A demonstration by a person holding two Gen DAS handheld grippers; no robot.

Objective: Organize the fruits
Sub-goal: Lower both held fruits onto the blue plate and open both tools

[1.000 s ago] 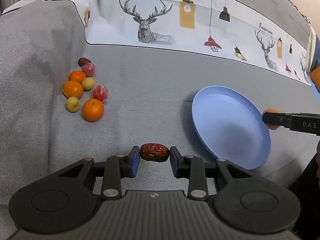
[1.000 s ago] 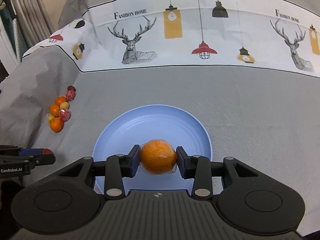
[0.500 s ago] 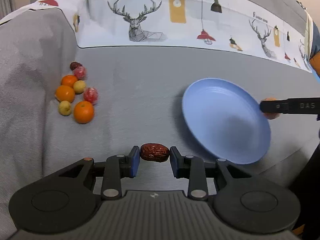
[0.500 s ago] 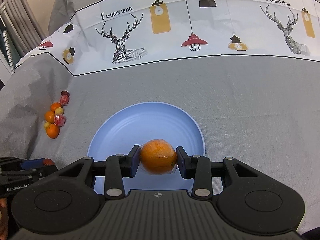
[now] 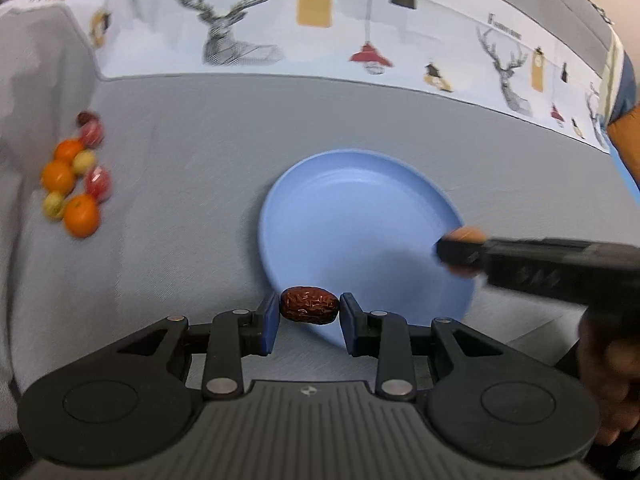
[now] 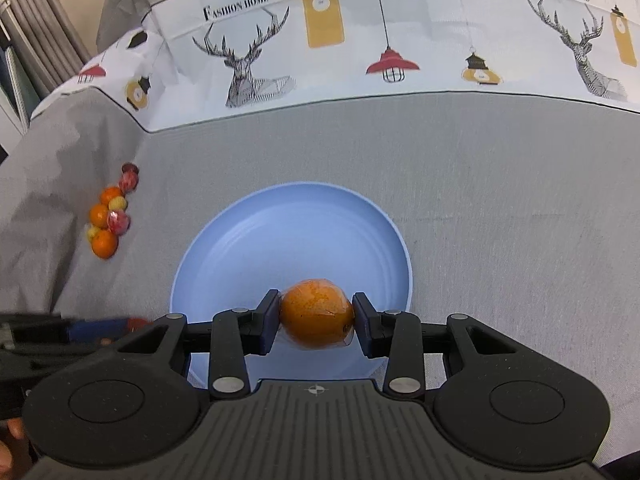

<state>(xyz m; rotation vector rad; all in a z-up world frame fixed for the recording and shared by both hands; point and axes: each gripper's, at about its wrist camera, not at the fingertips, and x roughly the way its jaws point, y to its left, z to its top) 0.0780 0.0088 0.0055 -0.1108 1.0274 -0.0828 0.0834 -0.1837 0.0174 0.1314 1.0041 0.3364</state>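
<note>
Grey woven cloth covering the worktop, with a white printed band (deer heads, hanging lamps) along the far edge. No fruit lies on the bare cloth near the plate.

Round pale-blue plastic plate sits mid-cloth. Its bowl is empty: nothing has been set down in it yet. Judged from that, the sorting is at its start.

Right gripper: jaws closed partway onto a round orange citrus fruit in clear film wrap, pads pressing both sides. The fruit hangs over the near part of the plate, above it, not resting on it as far as I can tell. In the left wrist view the same gripper reaches in over the plate's right rim.

Left gripper: jaws drawn in narrow on a wrinkled dark-red dried date, held end to end. It hovers at the plate's near-left edge, roughly over the rim.

Cluster of small loose fruits well apart, at the far left of the cloth: three oranges, two yellowish ones, two red wrapped ones and one dark one at the far end, touching or nearly so.

Status: two pieces lifted and at the plate, neither released. Left to do: drop both, then bring over the eight or so in the cluster.
</note>
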